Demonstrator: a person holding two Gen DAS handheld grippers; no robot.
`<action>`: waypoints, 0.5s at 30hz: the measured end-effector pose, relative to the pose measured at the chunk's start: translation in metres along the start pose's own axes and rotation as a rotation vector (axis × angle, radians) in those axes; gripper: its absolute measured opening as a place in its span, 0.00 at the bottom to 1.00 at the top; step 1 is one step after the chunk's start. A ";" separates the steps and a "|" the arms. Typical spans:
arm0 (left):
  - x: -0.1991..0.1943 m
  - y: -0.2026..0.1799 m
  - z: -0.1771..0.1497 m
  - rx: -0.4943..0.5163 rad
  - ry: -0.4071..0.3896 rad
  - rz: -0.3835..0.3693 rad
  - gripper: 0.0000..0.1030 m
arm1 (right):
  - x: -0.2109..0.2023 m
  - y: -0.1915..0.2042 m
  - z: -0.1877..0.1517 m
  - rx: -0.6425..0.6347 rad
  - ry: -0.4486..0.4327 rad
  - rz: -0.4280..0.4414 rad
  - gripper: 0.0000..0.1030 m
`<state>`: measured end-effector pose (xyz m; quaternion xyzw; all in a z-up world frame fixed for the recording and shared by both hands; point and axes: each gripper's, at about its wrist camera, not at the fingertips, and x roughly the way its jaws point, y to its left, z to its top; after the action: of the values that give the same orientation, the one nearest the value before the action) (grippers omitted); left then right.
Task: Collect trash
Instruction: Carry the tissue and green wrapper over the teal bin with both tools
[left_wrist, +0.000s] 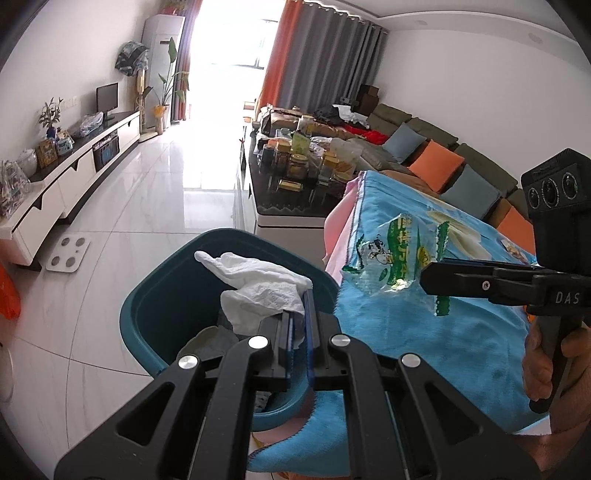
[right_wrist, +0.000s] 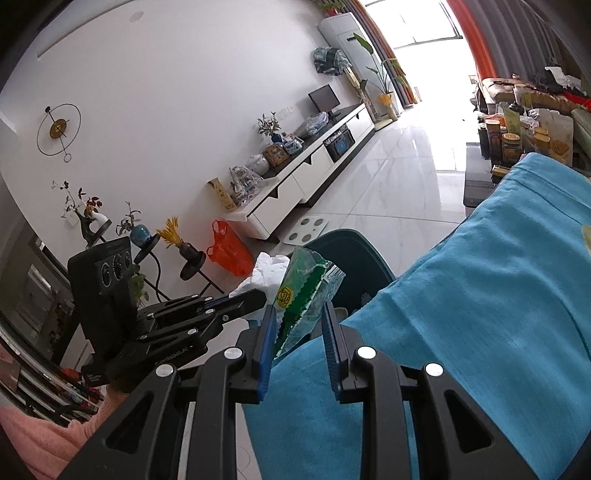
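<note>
My left gripper (left_wrist: 300, 314) is shut on a crumpled white tissue (left_wrist: 258, 288) and holds it over the open teal trash bin (left_wrist: 159, 295). My right gripper (right_wrist: 299, 314) has its jaws apart, with a green and clear plastic snack wrapper (right_wrist: 306, 291) standing between the fingers; from the left wrist view it looks gripped at one edge and held above the blue towel (left_wrist: 424, 332). The wrapper shows in the left wrist view (left_wrist: 399, 254), with the right gripper (left_wrist: 428, 275) beside it. The bin (right_wrist: 358, 254) and tissue (right_wrist: 266, 273) also show in the right wrist view.
The blue towel (right_wrist: 480, 295) covers a table beside the bin. A coffee table (left_wrist: 288, 199) with jars stands behind, a sofa (left_wrist: 443, 155) to the right, a TV cabinet (left_wrist: 74, 173) on the left. A white scale (left_wrist: 68, 254) and orange bag (right_wrist: 229, 251) lie on the floor.
</note>
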<state>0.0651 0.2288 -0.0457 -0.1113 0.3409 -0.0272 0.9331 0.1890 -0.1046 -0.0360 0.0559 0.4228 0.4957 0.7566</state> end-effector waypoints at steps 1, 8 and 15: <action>0.002 0.001 0.000 -0.007 0.005 -0.003 0.05 | 0.002 0.000 0.001 -0.001 0.004 -0.004 0.23; 0.014 0.008 -0.001 -0.039 0.031 0.001 0.05 | 0.020 0.001 0.008 -0.006 0.030 -0.025 0.23; 0.025 0.018 -0.004 -0.070 0.053 0.012 0.05 | 0.040 0.003 0.013 -0.006 0.068 -0.039 0.23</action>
<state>0.0811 0.2421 -0.0683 -0.1413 0.3670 -0.0128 0.9193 0.2017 -0.0671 -0.0500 0.0287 0.4479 0.4837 0.7514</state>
